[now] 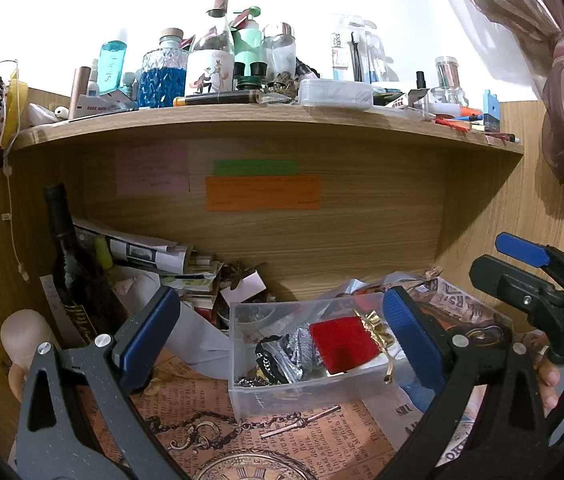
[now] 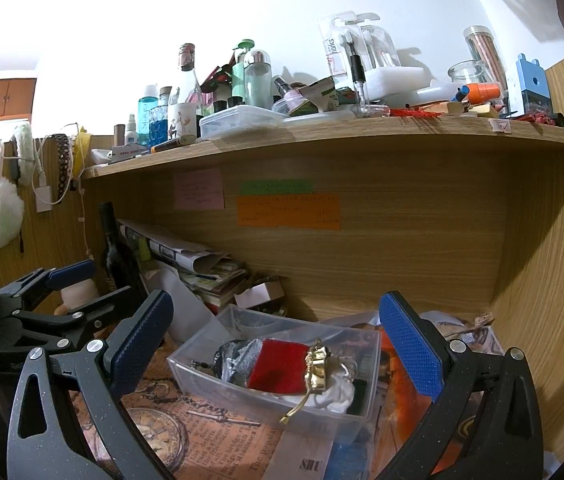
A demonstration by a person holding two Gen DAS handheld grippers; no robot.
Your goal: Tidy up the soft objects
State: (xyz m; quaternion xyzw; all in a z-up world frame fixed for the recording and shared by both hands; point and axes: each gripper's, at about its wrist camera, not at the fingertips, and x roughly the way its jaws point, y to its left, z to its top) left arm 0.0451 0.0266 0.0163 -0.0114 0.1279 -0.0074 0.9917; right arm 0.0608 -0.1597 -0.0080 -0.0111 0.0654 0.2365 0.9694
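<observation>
A clear plastic box (image 1: pixel 242 392) stands on the patterned paper on the desk. In it lie a red velvet pouch (image 1: pixel 341 344) with a gold drawstring (image 1: pixel 373 322), a grey-and-black knitted piece (image 1: pixel 301 346) and a chain. The same box (image 2: pixel 202 368), red pouch (image 2: pixel 278 364) and gold tie (image 2: pixel 315 364) show in the right wrist view. My left gripper (image 1: pixel 282 340) is open and empty, its fingers either side of the box. My right gripper (image 2: pixel 278 344) is open and empty above the box. It also shows at the right edge of the left wrist view (image 1: pixel 521 256).
A wooden shelf (image 1: pixel 266 124) crowded with bottles and jars overhangs the desk. A dark wine bottle (image 1: pixel 70 264), stacked papers (image 1: pixel 186 268) and a small white box (image 1: pixel 246 286) sit at the back left. Sticky notes (image 1: pixel 262 192) are on the back panel. A curtain (image 1: pixel 561 80) hangs right.
</observation>
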